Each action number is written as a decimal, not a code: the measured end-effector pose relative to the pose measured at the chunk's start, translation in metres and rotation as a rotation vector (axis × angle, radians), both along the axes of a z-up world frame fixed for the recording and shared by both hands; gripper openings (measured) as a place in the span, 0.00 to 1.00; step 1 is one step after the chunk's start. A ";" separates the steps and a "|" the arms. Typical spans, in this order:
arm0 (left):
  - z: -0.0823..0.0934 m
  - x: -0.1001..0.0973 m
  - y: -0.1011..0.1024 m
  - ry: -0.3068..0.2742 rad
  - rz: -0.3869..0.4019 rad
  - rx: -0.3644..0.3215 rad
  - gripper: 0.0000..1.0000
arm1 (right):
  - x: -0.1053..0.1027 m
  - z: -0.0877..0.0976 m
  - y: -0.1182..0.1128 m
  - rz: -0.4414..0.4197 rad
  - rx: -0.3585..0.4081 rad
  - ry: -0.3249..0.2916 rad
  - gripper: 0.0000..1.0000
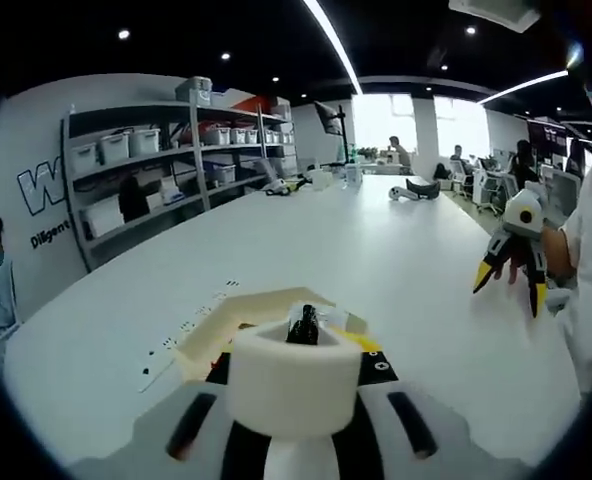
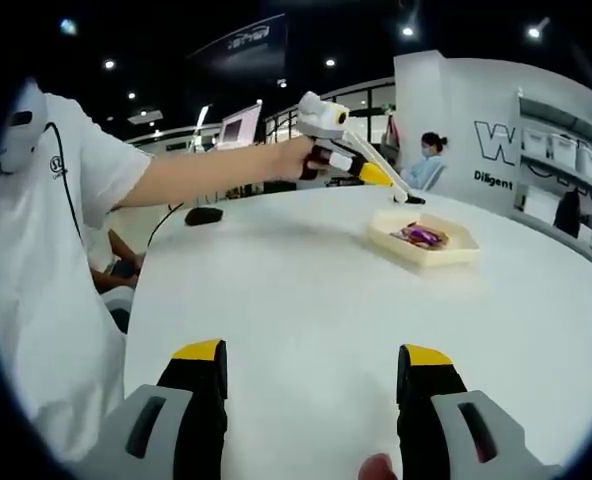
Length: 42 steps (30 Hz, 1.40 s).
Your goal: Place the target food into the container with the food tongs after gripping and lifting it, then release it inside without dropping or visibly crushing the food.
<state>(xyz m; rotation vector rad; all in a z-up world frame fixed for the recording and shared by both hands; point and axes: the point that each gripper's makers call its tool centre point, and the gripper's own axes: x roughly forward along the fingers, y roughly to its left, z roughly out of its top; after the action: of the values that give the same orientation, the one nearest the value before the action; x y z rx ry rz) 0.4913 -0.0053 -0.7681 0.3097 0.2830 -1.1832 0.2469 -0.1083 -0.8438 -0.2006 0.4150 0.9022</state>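
One shallow tray [image 2: 454, 250] on table [image 2: 306, 300], purple-wrapped food [image 2: 421, 236] inside.

- Ceiling strip lights [image 1: 328, 40] and small spotlights are lighting the room evenly, against a dark ceiling.
- Bright windows [image 1: 416, 122] are blowing out to white in the left gripper view.
- The white table [image 2: 306, 290] is glaring softly and carrying faint shadows.
- Fisheye distortion is bending the edges; the near foreground is blurring slightly.
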 end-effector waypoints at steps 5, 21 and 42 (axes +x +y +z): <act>-0.007 0.016 -0.001 0.007 0.022 0.010 0.15 | 0.000 -0.002 -0.001 0.000 -0.004 0.005 0.66; -0.026 0.043 -0.016 0.030 0.041 0.014 0.16 | 0.002 0.002 0.001 0.009 -0.025 0.009 0.66; -0.041 0.055 -0.016 0.042 0.027 0.070 0.16 | 0.004 0.003 -0.004 -0.001 -0.028 0.013 0.66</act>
<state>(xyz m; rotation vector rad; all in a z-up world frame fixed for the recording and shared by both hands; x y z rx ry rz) 0.5462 -0.0214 -0.8091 0.3416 0.3651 -1.1561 0.2514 -0.1122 -0.8405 -0.2205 0.4400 0.8973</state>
